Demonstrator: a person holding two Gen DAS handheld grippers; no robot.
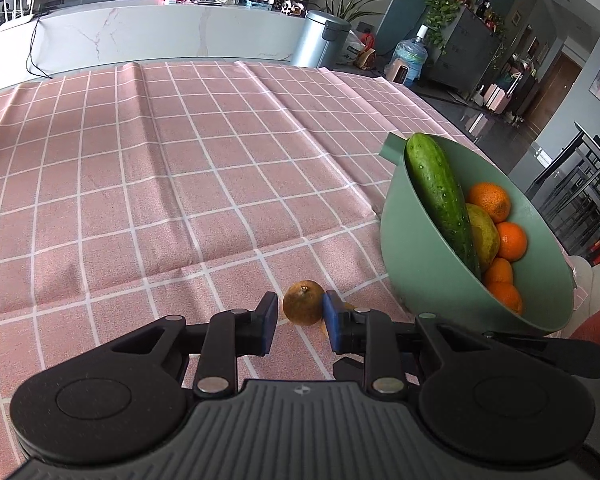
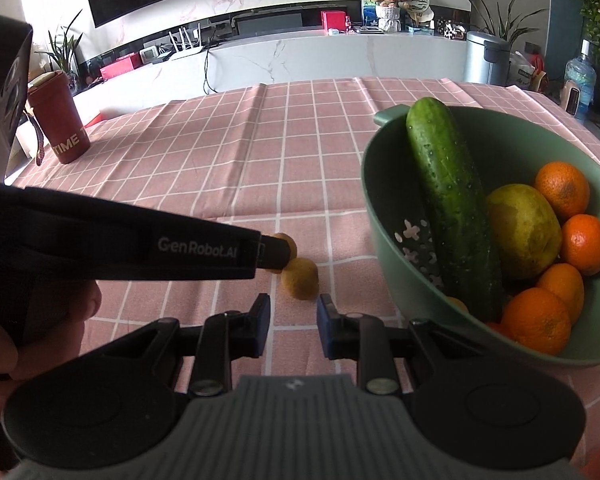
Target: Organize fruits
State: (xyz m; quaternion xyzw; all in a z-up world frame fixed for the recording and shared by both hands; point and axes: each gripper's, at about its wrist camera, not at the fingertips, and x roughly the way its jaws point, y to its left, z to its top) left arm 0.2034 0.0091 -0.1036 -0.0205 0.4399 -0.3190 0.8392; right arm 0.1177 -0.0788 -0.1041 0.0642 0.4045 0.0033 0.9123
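Observation:
A green bowl (image 1: pixel 428 264) stands on the pink checked tablecloth and holds a cucumber (image 1: pixel 440 196), a yellow-green mango (image 1: pixel 486 236) and several oranges (image 1: pixel 490 200). A small brownish-yellow fruit (image 1: pixel 302 302) lies on the cloth left of the bowl. My left gripper (image 1: pixel 300 326) is open with the fruit just ahead between its blue fingertips. In the right wrist view the same fruit (image 2: pixel 300 278) lies just beyond my open right gripper (image 2: pixel 292 326). A second small fruit (image 2: pixel 288 242) is partly hidden behind the left gripper's finger (image 2: pixel 274 252). The bowl (image 2: pixel 388 216) is at right.
A red cup (image 2: pixel 62 120) marked TIME stands at the table's far left. A white marble counter (image 1: pixel 160 32), a metal bin (image 1: pixel 322 38) and a water bottle (image 1: pixel 410 56) are beyond the table. The table's right edge runs just past the bowl.

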